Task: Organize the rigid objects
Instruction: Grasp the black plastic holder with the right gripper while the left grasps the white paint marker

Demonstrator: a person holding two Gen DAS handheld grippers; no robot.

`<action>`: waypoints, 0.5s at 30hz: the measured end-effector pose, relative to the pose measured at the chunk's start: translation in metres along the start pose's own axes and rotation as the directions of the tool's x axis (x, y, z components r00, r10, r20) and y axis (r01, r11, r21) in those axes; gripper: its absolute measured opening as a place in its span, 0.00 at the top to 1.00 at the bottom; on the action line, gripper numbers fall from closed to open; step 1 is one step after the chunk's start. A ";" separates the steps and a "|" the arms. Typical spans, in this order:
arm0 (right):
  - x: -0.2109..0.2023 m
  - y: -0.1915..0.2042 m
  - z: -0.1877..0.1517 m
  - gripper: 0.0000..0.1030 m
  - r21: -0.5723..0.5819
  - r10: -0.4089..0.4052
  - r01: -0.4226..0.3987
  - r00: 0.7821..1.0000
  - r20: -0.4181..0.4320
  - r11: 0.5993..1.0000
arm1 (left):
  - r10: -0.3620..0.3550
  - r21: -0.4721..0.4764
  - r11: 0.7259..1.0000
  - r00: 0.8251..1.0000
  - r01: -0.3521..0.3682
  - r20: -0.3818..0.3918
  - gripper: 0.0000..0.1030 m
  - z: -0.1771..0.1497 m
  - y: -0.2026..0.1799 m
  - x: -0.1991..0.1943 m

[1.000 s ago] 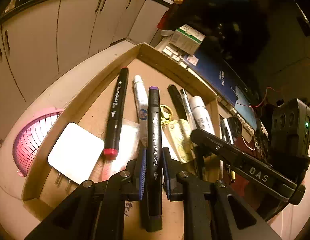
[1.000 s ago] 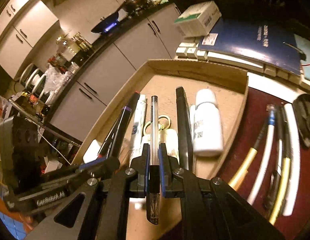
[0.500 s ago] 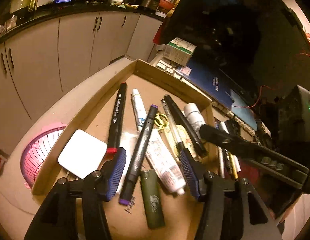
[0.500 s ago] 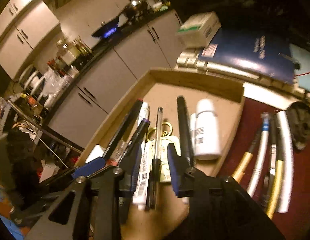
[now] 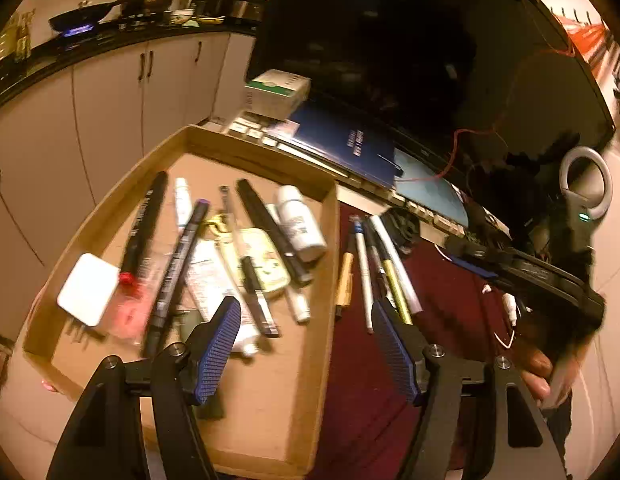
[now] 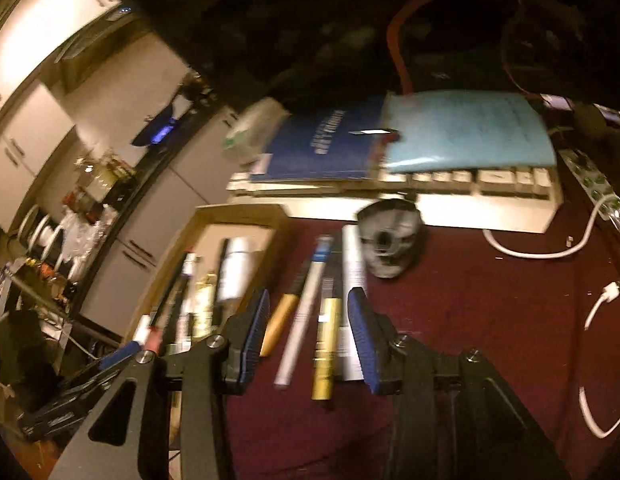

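Note:
A shallow cardboard tray holds several markers and pens, a purple-capped marker, a white bottle, a white charger and a tube. Several loose pens lie on the dark red mat right of the tray. My left gripper is open and empty above the tray's right wall. My right gripper is open and empty, hovering over the loose pens on the mat, which include a gold one. The tray shows at its left.
A grey round object lies behind the pens. A keyboard under a blue book and a light blue sheet runs along the back. White cables lie on the mat at right. Kitchen cabinets stand at left.
Both grippers opened, dropped the purple marker and the clear pen in the tray, and pulled back. Both have swung right, the right one over the loose pens on the mat.

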State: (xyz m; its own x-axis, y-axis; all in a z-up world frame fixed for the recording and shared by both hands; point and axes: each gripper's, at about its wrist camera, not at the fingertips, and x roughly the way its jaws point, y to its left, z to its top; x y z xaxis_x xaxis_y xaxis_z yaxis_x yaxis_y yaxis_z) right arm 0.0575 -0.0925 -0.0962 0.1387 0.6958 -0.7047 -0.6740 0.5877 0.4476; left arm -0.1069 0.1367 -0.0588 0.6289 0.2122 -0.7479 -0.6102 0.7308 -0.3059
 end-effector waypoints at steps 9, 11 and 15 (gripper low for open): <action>0.049 -0.027 0.034 0.61 0.050 -0.089 0.093 0.993 -0.078 0.994 | 0.020 0.036 0.999 0.999 -0.019 -0.028 0.31 0.000 -0.019 0.007; 0.057 -0.031 0.046 0.59 0.043 -0.129 0.133 0.989 -0.076 0.990 | 0.025 0.039 0.999 0.999 -0.023 -0.034 0.31 0.000 -0.019 0.009; 0.078 -0.042 0.058 0.53 0.077 -0.150 0.159 0.983 -0.104 0.984 | 0.027 0.046 0.999 0.999 -0.025 -0.044 0.31 0.001 -0.022 0.014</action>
State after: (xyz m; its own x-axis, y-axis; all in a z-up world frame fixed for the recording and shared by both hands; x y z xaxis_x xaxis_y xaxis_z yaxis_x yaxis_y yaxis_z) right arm 0.1389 -0.0383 -0.1380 0.1620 0.5525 -0.8176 -0.5852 0.7210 0.3712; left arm -0.0841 0.1244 -0.0615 0.5904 0.2030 -0.7812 -0.6028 0.7545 -0.2596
